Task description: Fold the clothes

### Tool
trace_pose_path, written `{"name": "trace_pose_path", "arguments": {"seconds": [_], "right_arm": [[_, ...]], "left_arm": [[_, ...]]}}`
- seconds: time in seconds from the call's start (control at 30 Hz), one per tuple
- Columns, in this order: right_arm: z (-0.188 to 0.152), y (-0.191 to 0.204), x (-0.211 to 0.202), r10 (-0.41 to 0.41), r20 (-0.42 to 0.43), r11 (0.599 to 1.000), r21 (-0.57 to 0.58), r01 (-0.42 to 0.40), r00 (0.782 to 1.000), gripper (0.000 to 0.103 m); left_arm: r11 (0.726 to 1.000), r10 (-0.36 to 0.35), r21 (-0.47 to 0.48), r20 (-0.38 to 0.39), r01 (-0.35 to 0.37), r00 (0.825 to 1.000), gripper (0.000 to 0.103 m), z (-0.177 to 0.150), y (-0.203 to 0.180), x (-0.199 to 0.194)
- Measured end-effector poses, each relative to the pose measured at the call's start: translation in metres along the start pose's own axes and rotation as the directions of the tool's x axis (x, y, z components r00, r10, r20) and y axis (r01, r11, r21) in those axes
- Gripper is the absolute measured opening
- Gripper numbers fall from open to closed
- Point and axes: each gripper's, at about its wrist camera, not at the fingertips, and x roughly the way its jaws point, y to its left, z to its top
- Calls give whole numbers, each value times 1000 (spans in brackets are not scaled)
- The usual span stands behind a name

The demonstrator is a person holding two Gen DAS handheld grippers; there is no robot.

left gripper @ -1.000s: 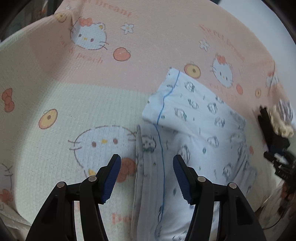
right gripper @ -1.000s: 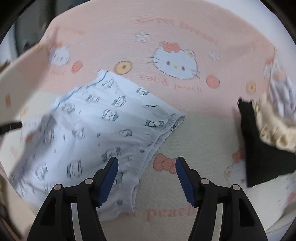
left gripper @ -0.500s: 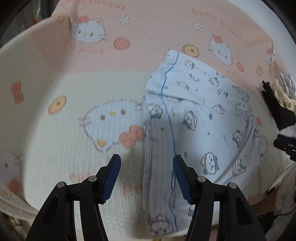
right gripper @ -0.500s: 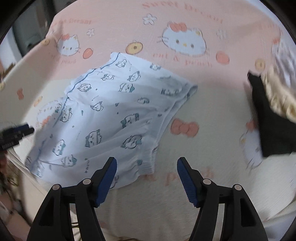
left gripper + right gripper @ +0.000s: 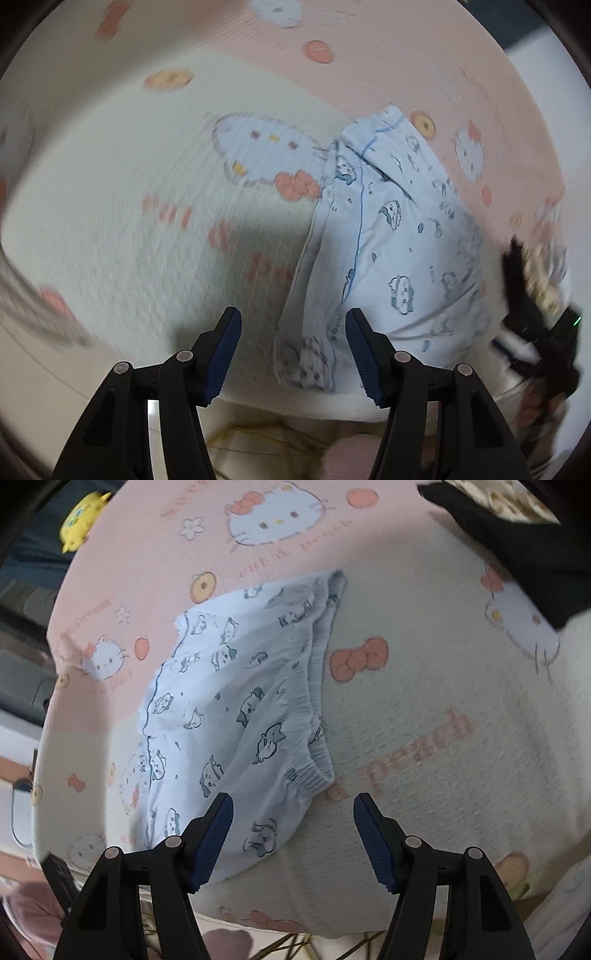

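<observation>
Pale-blue shorts (image 5: 236, 716) (folded), waistband rightward

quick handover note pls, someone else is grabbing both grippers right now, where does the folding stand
Left gripper: open, holding nothing, above the near edge of the shorts.
Right gripper: open, holding nothing, near the elastic waistband.
Light blue printed shorts lie folded on the cat-print blanket, close to the bed's near edge.
A black garment with cream trim lies apart to the right, not yet folded as far as I can tell.
Done: the shorts look folded. Left: probably a final tidy or fold, then the black garment.
</observation>
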Motion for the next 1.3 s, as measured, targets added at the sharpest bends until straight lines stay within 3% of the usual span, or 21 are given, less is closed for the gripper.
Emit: {"name": "trace_pose_path", "arguments": {"seconds": [0.1, 0.2, 0.3, 0.4, 0.6, 0.73, 0.83, 0.9, 0.97, 1.17, 1.3], "right_arm": [[-3, -6, 4, 36, 0, 994, 106, -35, 999, 67], [-10, -17, 9, 112, 14, 966, 235, -112, 994, 67], [-11, -21, 18, 154, 4, 945, 292, -148, 988, 67], [-11, -22, 21, 166, 22, 936, 311, -165, 986, 67], [1, -16, 25, 120, 56, 948, 289, -131, 991, 67], [7, -6, 29, 28, 54, 972, 232, -40, 998, 67], [4, 1, 29, -67, 54, 983, 175, 56, 996, 46], [3, 5, 28, -129, 57, 983, 137, 121, 990, 30], [1, 9, 28, -191, 63, 978, 99, 185, 979, 21], [-3, 22, 26, -370, 94, 928, -13, 372, 924, 18], [-6, 14, 25, -380, 72, 924, -24, 383, 922, 18]], "left_arm": [[990, -52, -133, 22, 55, 998, 56, -9, 15, -3], [969, -116, -218, 15, 117, 993, 56, -17, 23, -2], [943, -175, -287, 7, 169, 985, 56, -24, 27, 2], [939, -186, -291, 23, 184, 982, 56, -26, 24, 2], [942, -208, -273, -25, 194, 978, 56, -27, 8, 12], [965, -175, -205, -33, 165, 984, 56, -32, -8, 17], [976, -150, -162, -25, 145, 988, 55, -32, -12, 17], [979, -138, -157, -18, 134, 990, 43, -32, -12, 17], [986, -104, -137, -27, 99, 994, 28, -31, -11, 19], [988, -100, -124, -36, 95, 994, 25, -28, -6, 19], [996, -62, -67, -34, 60, 997, 22, -26, -8, 18]]}}
